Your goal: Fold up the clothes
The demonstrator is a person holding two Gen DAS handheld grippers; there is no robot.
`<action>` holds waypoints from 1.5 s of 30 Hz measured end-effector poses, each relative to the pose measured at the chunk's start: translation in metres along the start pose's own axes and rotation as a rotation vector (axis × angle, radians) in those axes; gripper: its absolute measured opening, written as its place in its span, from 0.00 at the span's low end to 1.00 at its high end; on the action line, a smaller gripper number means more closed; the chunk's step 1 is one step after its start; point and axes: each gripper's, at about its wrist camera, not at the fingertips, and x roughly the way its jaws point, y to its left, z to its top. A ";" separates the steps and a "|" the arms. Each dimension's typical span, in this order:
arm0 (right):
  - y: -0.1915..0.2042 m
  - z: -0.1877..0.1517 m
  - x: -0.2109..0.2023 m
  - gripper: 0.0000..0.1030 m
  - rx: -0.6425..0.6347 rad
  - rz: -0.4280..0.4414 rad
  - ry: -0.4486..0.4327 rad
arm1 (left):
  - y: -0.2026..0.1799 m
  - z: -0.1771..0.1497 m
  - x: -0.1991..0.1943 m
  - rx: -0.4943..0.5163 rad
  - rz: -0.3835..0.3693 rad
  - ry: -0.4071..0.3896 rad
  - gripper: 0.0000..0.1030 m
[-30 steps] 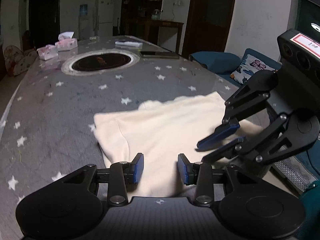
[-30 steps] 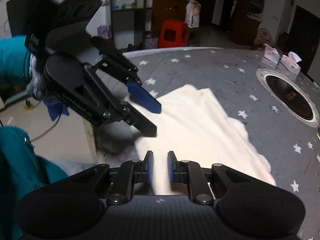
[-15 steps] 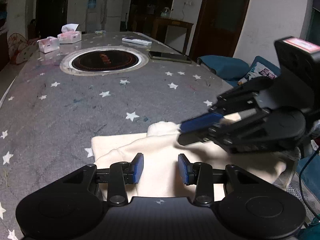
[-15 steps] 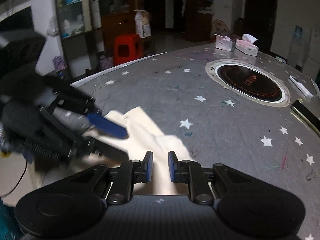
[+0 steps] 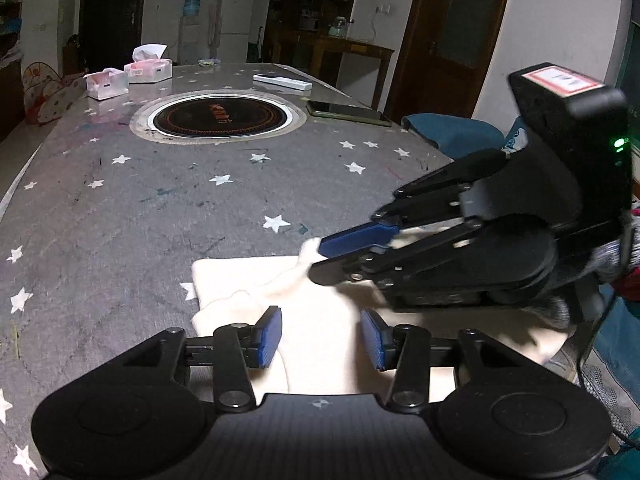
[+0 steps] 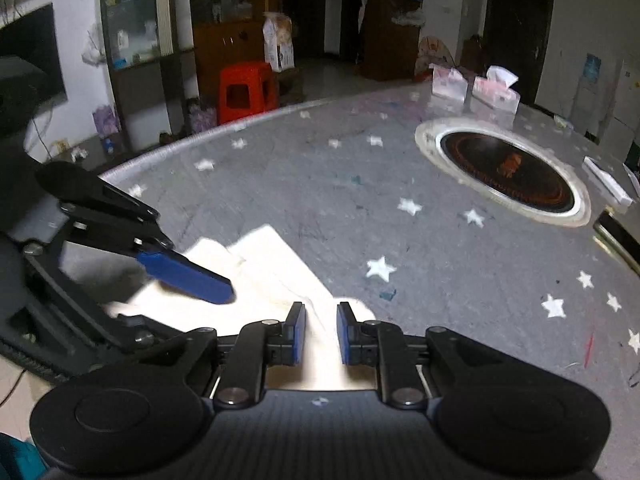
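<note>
1. The cream garment (image 5: 316, 320) lay bunched at the near edge of the star-patterned grey surface (image 5: 160, 200), part of it already doubled over itself, with a soft lump of cloth pushed up at its far edge.
2. The right gripper (image 5: 320, 258) reached in from the right with its blue-padded fingers (image 5: 356, 236) close together at that lump; whether they pinched cloth could not be told. In its own view a narrow gap showed between the pads, with cream fabric behind it.
3. The left gripper (image 5: 320, 338) hovered low over the near part of the garment, its fingers spread apart and holding nothing.
4. The step in hand looked like a fold in mid-course, the right side carrying an edge across. The next move likely called for laying that edge flat and square on the layer beneath, the left fingers steadying or smoothing the cloth.
5. Farther off, a round induction hob (image 5: 218, 118) sat set into the surface.
6. Two tissue boxes (image 5: 148, 68) stood beyond it, white tissue poking from the nearer-centre one; a remote control (image 5: 282, 81) and a phone (image 5: 346, 112) lay to the right.
</note>
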 end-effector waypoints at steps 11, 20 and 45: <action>-0.011 -0.006 -0.021 0.16 0.012 -0.029 -0.013 | -0.002 -0.002 0.003 -0.041 -0.005 -0.008 0.50; -0.037 -0.041 -0.048 0.14 0.063 -0.092 0.057 | 0.014 0.002 0.002 -0.055 0.061 -0.022 0.50; 0.104 -0.017 -0.058 0.31 -0.407 0.233 0.020 | 0.061 -0.017 -0.047 -0.337 0.167 -0.008 0.54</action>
